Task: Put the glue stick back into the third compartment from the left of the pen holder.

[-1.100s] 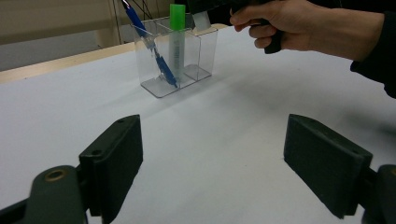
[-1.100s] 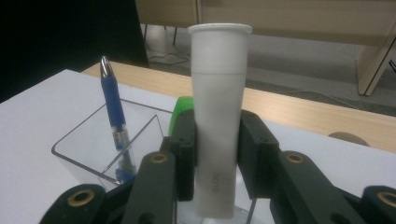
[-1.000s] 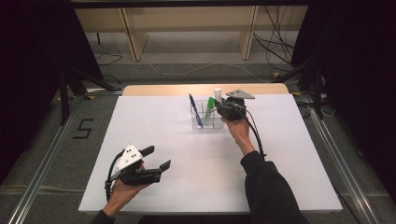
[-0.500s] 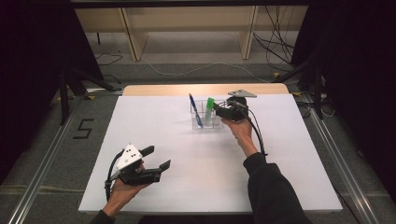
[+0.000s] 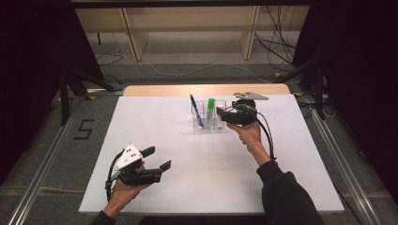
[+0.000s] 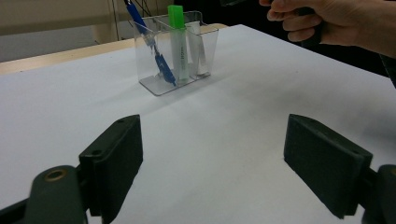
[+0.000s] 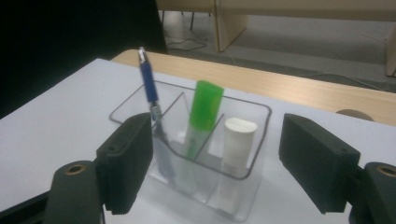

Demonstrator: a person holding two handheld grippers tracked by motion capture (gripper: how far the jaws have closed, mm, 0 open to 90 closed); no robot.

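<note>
A clear plastic holder [image 5: 219, 123] with three compartments stands at the table's far middle. It holds a blue pen [image 5: 195, 108] leaning left, a green highlighter [image 5: 210, 105] in the middle and a white stick [image 7: 237, 140] on the right. My right gripper [image 5: 220, 112] hovers just right of the holder, its jaws having just been opening, with nothing pressed between them. In the right gripper view the holder [image 7: 261, 121] sits beyond the spread jaws of my right gripper [image 7: 215, 163]. My left gripper [image 5: 158, 158] rests open near the front left, nothing in it.
The white table top [image 5: 291, 154] ends in a wooden strip [image 5: 159, 90] at the far edge. Beyond it are shelf legs and cables on the floor. A floor mark "5" [image 5: 84, 129] lies left of the table.
The green highlighter, tilted at the right gripper's jaws before, now stands in the holder. The right gripper has opened and drawn back a little to the right. The left gripper has not moved.
</note>
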